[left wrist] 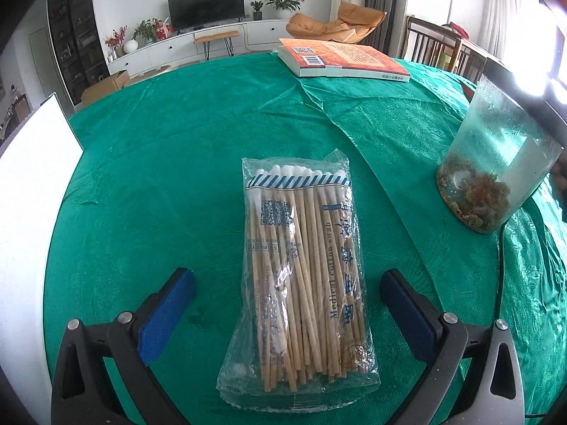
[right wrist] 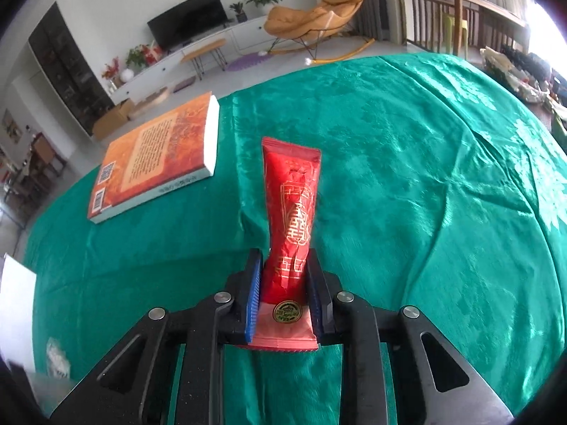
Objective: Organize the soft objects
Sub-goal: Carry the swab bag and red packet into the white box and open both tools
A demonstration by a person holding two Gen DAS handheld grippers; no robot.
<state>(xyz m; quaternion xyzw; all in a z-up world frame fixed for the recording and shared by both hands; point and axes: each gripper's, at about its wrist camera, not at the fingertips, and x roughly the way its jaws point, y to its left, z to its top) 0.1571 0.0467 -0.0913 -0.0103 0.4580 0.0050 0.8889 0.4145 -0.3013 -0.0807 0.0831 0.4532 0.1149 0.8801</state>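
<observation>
The red packet [right wrist: 292, 219] stands pinched between the blue pads of the right tool [right wrist: 283, 276], its sealed top end pointing away over the green-clothed worktop [right wrist: 425, 177]; it looks lifted clear of the cloth, though the view does not settle that. An orange book [right wrist: 156, 156] lies to its left. The left tool [left wrist: 287, 304] gapes wide, empty, its pads either side of a bag of cotton swabs [left wrist: 301, 265] (flat on the cloth), a clear tumbler [left wrist: 496, 166] off to the right.

Bright daylight, right-edge glare, fisheye-warped edges
</observation>
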